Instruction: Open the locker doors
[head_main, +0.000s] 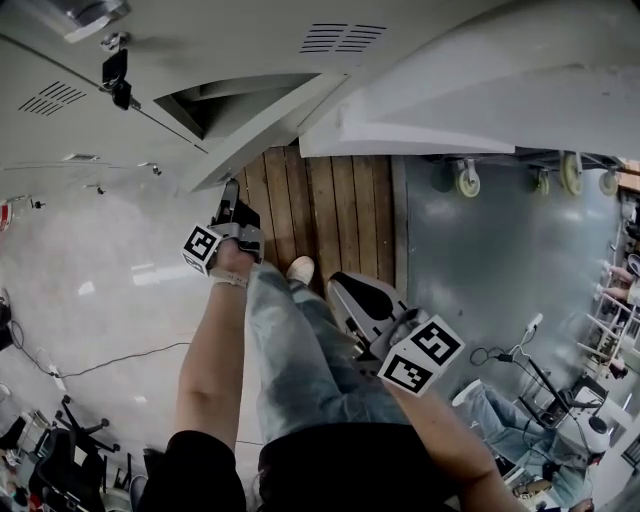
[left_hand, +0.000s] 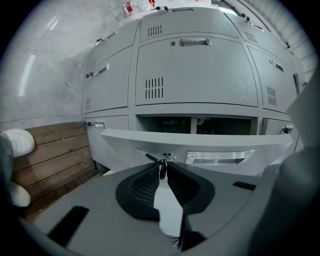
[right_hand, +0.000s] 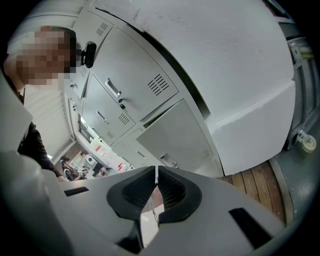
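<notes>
One locker door swung open, its key pinched in left gripper, right gripper closed, empty

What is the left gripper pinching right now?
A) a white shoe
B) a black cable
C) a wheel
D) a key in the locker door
D: in the left gripper view, the left gripper has its tips closed on the small dark key, which sticks out of the lock on the open locker door.
</notes>
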